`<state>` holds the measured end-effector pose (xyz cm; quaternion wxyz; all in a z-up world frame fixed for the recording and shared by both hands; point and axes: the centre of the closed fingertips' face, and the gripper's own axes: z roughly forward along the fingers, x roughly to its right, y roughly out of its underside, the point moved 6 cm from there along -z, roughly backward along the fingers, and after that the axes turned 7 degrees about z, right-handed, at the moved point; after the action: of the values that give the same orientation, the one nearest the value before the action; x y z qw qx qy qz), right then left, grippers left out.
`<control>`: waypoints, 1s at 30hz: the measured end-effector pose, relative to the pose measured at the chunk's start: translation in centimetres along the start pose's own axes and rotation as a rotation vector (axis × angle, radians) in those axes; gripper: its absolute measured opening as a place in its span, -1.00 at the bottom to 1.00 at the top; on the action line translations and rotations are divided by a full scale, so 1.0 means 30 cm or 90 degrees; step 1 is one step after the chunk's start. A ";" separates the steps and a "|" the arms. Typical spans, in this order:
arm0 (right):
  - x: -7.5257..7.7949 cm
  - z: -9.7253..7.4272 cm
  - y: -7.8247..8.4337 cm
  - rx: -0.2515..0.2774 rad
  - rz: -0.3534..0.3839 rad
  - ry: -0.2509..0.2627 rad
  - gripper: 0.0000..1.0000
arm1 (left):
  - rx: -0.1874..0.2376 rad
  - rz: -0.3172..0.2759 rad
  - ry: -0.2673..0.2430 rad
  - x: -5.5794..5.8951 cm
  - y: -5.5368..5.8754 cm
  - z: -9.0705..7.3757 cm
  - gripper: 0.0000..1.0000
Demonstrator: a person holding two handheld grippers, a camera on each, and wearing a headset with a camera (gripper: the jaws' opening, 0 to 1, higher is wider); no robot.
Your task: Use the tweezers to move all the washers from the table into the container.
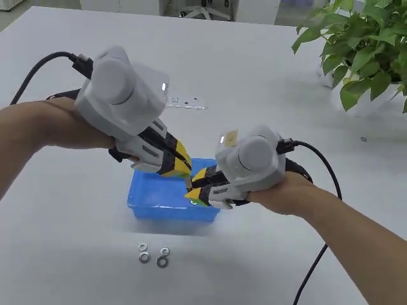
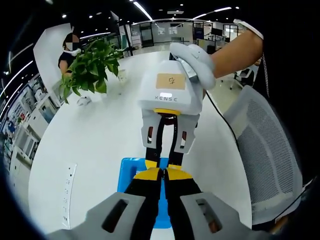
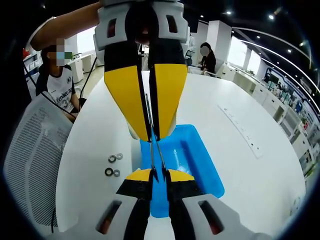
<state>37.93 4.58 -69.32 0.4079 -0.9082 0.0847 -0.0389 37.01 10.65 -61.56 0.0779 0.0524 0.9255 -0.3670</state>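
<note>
**A:** White table (image 1: 57, 254), loads of free room on every side. The potted plant (image 1: 362, 44) sits at the far right edge, well apart. The blue container (image 1: 159, 198) is mid-table, and four washers (image 1: 153, 254) are bunched on the bare top near its front wall, none inside.

**B:** Yep, and both forearms angle in from the sides, noses nearly meeting over the container. The left gripper (image 1: 181, 166) is clamped tight on the tweezers (image 3: 150, 150). The right gripper (image 1: 196, 190) is squeezed down to a slit around their spread end, and the legs look to touch both pads.
</note>
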 end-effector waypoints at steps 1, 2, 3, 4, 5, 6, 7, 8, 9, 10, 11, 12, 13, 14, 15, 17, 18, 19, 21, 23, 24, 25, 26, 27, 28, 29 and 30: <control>-0.004 -0.001 -0.001 0.000 -0.001 -0.001 -0.76 | 0.000 0.000 0.000 0.005 -0.001 -0.003 -0.88; -0.011 -0.003 -0.004 0.000 -0.004 -0.001 -0.76 | 0.000 0.000 -0.002 0.009 -0.003 -0.006 -0.88; -0.015 -0.004 -0.005 0.000 -0.005 -0.001 -0.76 | 0.000 0.000 -0.002 0.014 -0.004 -0.009 -0.88; -0.021 -0.006 -0.006 0.000 -0.006 -0.001 -0.76 | 0.000 -0.001 -0.003 0.018 -0.005 -0.011 -0.88; -0.024 -0.007 -0.007 0.001 -0.007 -0.001 -0.76 | 0.000 0.000 -0.004 0.025 -0.007 -0.013 -0.88; -0.029 -0.008 -0.007 0.001 -0.007 -0.002 -0.76 | 0.000 0.000 -0.004 0.028 -0.008 -0.015 -0.88; -0.033 -0.008 -0.008 0.001 -0.008 -0.002 -0.76 | 0.000 0.000 -0.005 0.035 -0.009 -0.017 -0.88; -0.038 -0.008 -0.008 0.001 -0.008 -0.002 -0.76 | 0.000 0.000 -0.005 0.039 -0.009 -0.018 -0.88; -0.045 -0.007 -0.007 0.001 -0.009 -0.003 -0.76 | 0.001 -0.001 -0.004 0.046 -0.008 -0.019 -0.88; -0.051 -0.006 -0.007 0.000 -0.009 -0.003 -0.76 | 0.000 0.000 -0.004 0.051 -0.008 -0.019 -0.88; -0.057 -0.005 -0.006 0.000 -0.010 -0.005 -0.76 | -0.001 0.000 -0.002 0.059 -0.007 -0.019 -0.88; -0.063 -0.003 -0.005 0.000 -0.011 -0.006 -0.76 | -0.002 0.001 0.000 0.065 -0.006 -0.019 -0.88; -0.072 0.000 -0.003 -0.001 -0.012 -0.008 -0.76 | -0.004 0.002 0.001 0.070 -0.005 -0.019 -0.88; -0.079 0.001 -0.002 -0.001 -0.013 -0.009 -0.76 | -0.005 0.002 0.002 0.077 -0.002 -0.020 -0.88; -0.089 0.005 -0.001 -0.002 -0.013 -0.013 -0.76 | -0.006 0.001 0.004 0.082 0.000 -0.020 -0.88; -0.104 0.011 0.003 -0.003 -0.015 -0.017 -0.76 | -0.008 0.001 0.006 0.096 0.004 -0.019 -0.88; -0.110 0.013 0.004 -0.003 -0.015 -0.019 -0.76 | -0.008 -0.001 0.007 0.104 0.007 -0.018 -0.88; -0.117 0.016 0.006 -0.004 -0.015 -0.022 -0.76 | -0.009 -0.002 0.008 0.109 0.009 -0.018 -0.88; -0.126 0.021 0.009 -0.005 -0.015 -0.025 -0.76 | -0.010 -0.004 0.010 0.119 0.013 -0.016 -0.88; -0.135 0.029 0.015 -0.006 -0.016 -0.030 -0.76 | -0.013 -0.005 0.014 0.131 0.020 -0.014 -0.88; -0.143 0.033 0.018 -0.006 -0.015 -0.032 -0.76 | -0.016 -0.006 0.016 0.138 0.024 -0.013 -0.88; -0.148 0.036 0.020 -0.006 -0.016 -0.033 -0.76 | -0.017 -0.006 0.018 0.142 0.027 -0.012 -0.88; -0.155 0.040 0.023 -0.005 -0.014 -0.036 -0.76 | -0.018 -0.007 0.019 0.147 0.029 -0.012 -0.88; -0.159 0.044 0.025 -0.004 -0.013 -0.038 -0.76 | -0.019 -0.008 0.021 0.153 0.034 -0.010 -0.88; -0.164 0.047 0.028 -0.005 -0.011 -0.040 -0.76 | -0.021 -0.010 0.023 0.158 0.038 -0.009 -0.88; -0.171 0.052 0.032 -0.006 -0.013 -0.042 -0.76 | -0.023 -0.011 0.025 0.166 0.043 -0.006 -0.88; -0.175 0.056 0.035 -0.007 -0.013 -0.044 -0.76 | -0.023 -0.012 0.026 0.171 0.047 -0.005 -0.88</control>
<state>32.87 6.11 -71.24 0.4050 -0.9121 0.0620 -0.0114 32.18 11.96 -63.34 0.0562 0.0496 0.9339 -0.3496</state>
